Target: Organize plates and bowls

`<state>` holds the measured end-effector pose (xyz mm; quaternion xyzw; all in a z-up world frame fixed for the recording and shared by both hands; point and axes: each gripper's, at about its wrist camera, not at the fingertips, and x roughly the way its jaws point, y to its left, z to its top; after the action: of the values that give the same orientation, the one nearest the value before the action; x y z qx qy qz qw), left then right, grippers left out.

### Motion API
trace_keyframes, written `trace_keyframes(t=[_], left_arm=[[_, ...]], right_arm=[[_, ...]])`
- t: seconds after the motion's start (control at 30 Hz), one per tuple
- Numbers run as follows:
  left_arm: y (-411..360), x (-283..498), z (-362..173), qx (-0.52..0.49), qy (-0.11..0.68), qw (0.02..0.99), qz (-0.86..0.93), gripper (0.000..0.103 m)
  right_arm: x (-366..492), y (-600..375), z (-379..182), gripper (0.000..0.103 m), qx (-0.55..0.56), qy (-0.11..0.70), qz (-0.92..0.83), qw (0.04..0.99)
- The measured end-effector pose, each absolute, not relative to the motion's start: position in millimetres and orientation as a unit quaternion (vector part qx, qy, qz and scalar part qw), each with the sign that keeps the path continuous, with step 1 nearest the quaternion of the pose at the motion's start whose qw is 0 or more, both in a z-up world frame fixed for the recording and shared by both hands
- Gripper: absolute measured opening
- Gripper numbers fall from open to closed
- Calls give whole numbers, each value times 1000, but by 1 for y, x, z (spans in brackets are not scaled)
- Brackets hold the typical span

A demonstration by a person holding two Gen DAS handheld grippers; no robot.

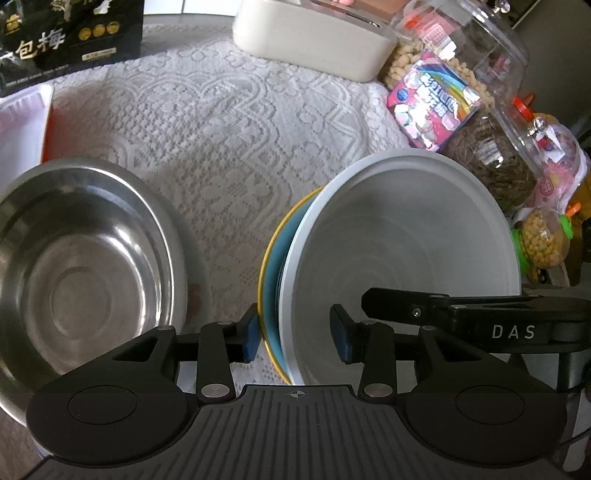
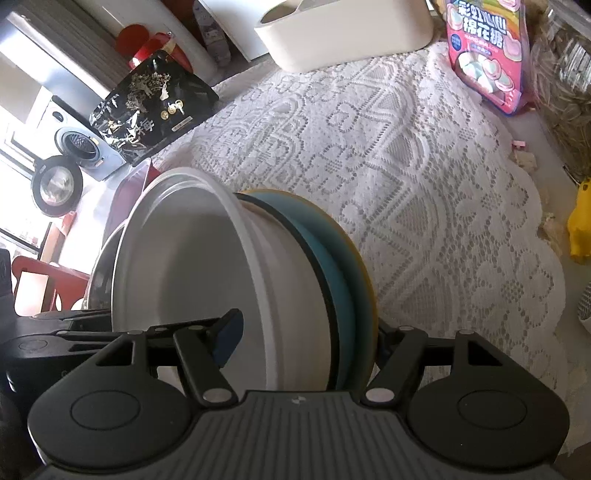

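A white bowl [image 1: 406,229] [image 2: 184,258] rests in a blue plate with a yellow rim [image 1: 271,280] [image 2: 332,266]. The pair stands tilted on edge above the lace cloth. My right gripper [image 2: 306,343] straddles them, one finger inside the bowl and the other hidden behind the plate, shut on the pair. That inner finger [image 1: 406,306] also shows in the left wrist view. My left gripper [image 1: 295,334] stands open around the near rims, its right pad clear of the bowl wall. A steel bowl [image 1: 85,266] [image 2: 99,266] sits upright to the left.
At the back stand a black snack bag [image 1: 70,33] and a cream box [image 1: 314,33]. A pink marshmallow bag [image 1: 432,99] and clear jars [image 1: 491,162] line the right. A red and white tray [image 1: 22,125] lies far left on the lace cloth [image 1: 221,129].
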<state>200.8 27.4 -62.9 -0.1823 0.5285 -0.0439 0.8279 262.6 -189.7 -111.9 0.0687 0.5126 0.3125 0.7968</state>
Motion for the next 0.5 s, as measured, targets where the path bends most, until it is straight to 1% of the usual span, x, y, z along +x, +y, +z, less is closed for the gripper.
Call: trace_keyframes(t=[0.3, 0.5], left_arm=[[26, 207, -61, -189, 516, 834, -47, 42], [26, 212, -63, -190, 521, 831, -46, 42]], right_arm=[[267, -190, -116, 71, 57, 513, 297, 804], [271, -192, -121, 67, 65, 526, 290, 797]])
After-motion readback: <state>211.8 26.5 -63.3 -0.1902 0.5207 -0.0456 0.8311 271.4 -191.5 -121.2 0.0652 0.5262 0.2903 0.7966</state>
